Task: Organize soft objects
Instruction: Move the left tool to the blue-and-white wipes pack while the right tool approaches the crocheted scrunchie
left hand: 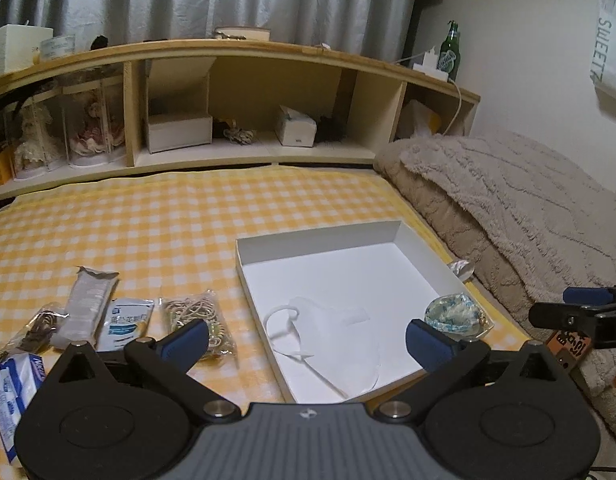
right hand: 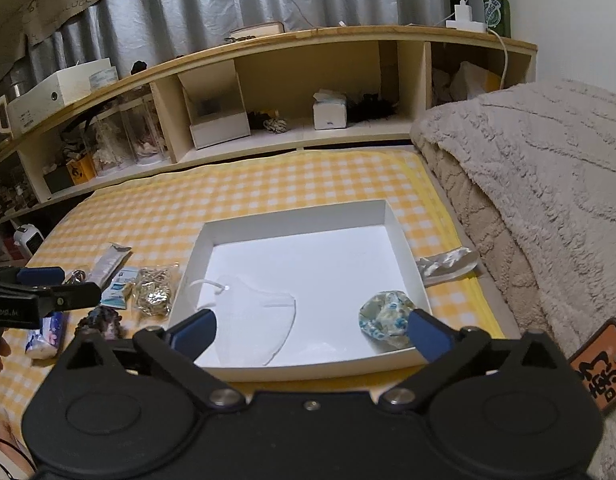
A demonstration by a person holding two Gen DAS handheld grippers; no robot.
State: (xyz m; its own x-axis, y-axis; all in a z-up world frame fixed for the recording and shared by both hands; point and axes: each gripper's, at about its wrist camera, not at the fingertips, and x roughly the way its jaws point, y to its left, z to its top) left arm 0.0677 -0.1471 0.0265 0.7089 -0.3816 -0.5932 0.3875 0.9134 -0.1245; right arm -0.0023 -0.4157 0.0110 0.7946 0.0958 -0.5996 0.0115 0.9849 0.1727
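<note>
A shallow white box [left hand: 424, 240] [right hand: 404, 240] lies on the yellow checked bed cover. In it lie a white face mask [left hand: 328, 320] [right hand: 256, 316] and a blue-patterned cloth bundle [left hand: 454, 312] [right hand: 386, 314] at its right side. My left gripper [left hand: 308, 340] is open and empty, low over the box's near left part. My right gripper [right hand: 312, 334] is open and empty over the box's near edge; it also shows at the right edge of the left wrist view [left hand: 580, 308]. Several packets lie left of the box: a bag of tan bands [left hand: 198, 318] [right hand: 154, 290], a blue-white pouch [left hand: 126, 322] and a grey sachet [left hand: 90, 306].
A silver wrapper [left hand: 462, 268] [right hand: 448, 264] lies right of the box. A beige fleece blanket [left hand: 508, 200] [right hand: 528, 184] is heaped at the right. A wooden headboard shelf [left hand: 236, 152] [right hand: 292, 136] with boxes and jars runs along the back. A tissue pack [left hand: 16, 384] [right hand: 46, 330] lies near left.
</note>
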